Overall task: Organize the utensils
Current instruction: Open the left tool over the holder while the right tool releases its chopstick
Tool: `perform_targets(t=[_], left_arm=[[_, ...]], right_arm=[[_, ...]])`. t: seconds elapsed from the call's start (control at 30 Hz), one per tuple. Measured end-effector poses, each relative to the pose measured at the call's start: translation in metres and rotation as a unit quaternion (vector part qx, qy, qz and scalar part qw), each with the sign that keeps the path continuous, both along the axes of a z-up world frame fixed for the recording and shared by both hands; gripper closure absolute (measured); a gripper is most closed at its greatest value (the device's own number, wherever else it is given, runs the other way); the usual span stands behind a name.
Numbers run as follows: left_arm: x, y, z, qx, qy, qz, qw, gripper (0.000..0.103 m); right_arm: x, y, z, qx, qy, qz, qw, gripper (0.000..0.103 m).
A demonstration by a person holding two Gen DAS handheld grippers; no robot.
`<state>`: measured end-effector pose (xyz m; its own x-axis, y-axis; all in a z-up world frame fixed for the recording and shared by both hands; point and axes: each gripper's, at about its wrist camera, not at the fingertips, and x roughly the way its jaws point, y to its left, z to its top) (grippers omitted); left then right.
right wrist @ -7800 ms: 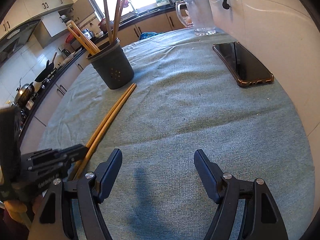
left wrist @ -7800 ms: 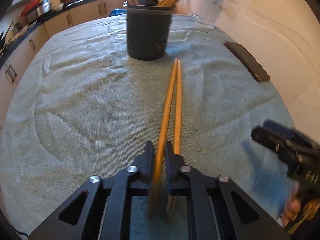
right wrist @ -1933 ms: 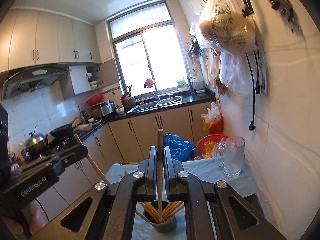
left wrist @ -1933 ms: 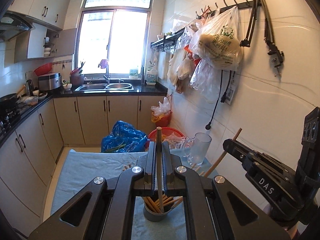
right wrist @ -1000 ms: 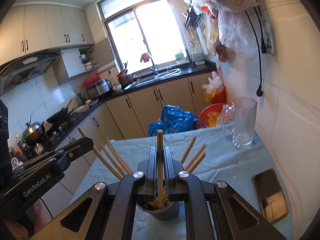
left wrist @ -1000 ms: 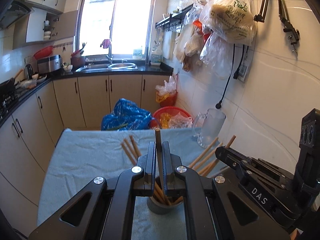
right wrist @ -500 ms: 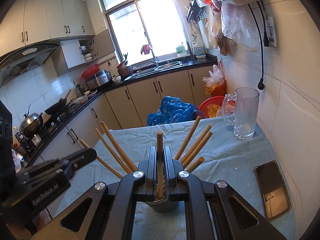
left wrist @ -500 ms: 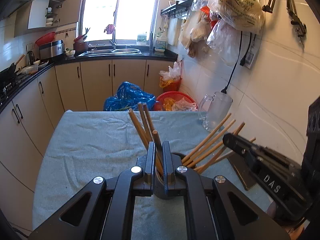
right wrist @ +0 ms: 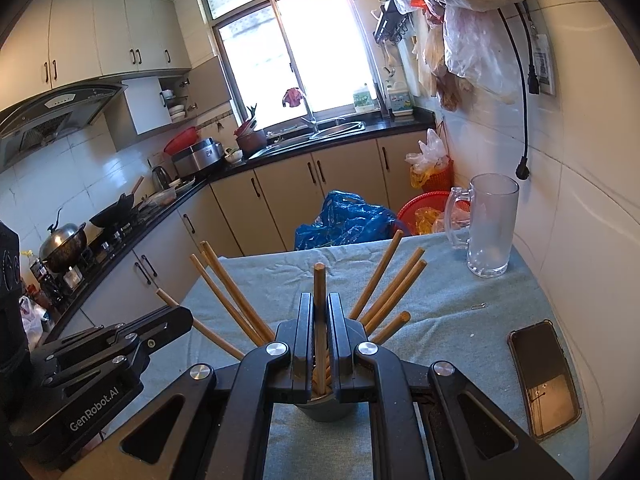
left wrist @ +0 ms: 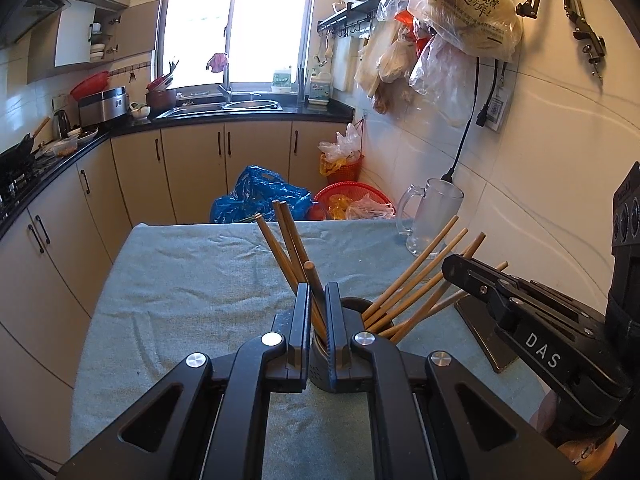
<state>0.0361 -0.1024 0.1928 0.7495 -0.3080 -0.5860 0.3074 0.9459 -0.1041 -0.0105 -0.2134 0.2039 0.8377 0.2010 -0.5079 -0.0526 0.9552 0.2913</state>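
Note:
A dark utensil cup [left wrist: 352, 308] stands on the towel-covered table [left wrist: 192, 280], with several wooden chopsticks [left wrist: 416, 272] fanning out of it. My left gripper [left wrist: 317, 292] is shut on one wooden chopstick [left wrist: 310, 270] whose lower end is inside the cup. My right gripper [right wrist: 320, 304] is shut on another chopstick [right wrist: 319, 280], upright, its lower end in the cup [right wrist: 326, 404]. Both grippers sit directly above the cup. The right gripper shows at the right of the left wrist view, the left gripper at the left of the right wrist view.
A glass mug [right wrist: 490, 228] stands at the table's far right by the wall. A phone [right wrist: 544, 376] lies at the right edge. Cabinets, sink and stove line the left and back. Bags hang on the right wall.
Both grippers have sunk lower toward the cup with their chopsticks, so the chopstick ends reach deeper inside. The left chopstick now leans to the left.

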Motion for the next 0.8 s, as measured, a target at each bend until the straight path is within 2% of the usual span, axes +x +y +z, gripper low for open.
perform_targets(t=[0.27, 0.5, 0.8], left_arm=[[-0.001, -0.001, 0.002, -0.002, 0.001, -0.003, 1.0000, 0.097], [-0.010, 0.001, 0.009, 0.000, -0.018, 0.001, 0.9998, 0.097], [-0.007, 0.003, -0.003, 0.009, 0.000, 0.007, 0.9999, 0.097]], right_arm=[[0.000, 0.000, 0.000, 0.002, 0.000, 0.001, 1.000, 0.096], [-0.004, -0.001, 0.004, 0.009, -0.010, -0.006, 1.000, 0.096], [0.000, 0.001, -0.004, 0.009, 0.003, -0.005, 1.000, 0.096]])
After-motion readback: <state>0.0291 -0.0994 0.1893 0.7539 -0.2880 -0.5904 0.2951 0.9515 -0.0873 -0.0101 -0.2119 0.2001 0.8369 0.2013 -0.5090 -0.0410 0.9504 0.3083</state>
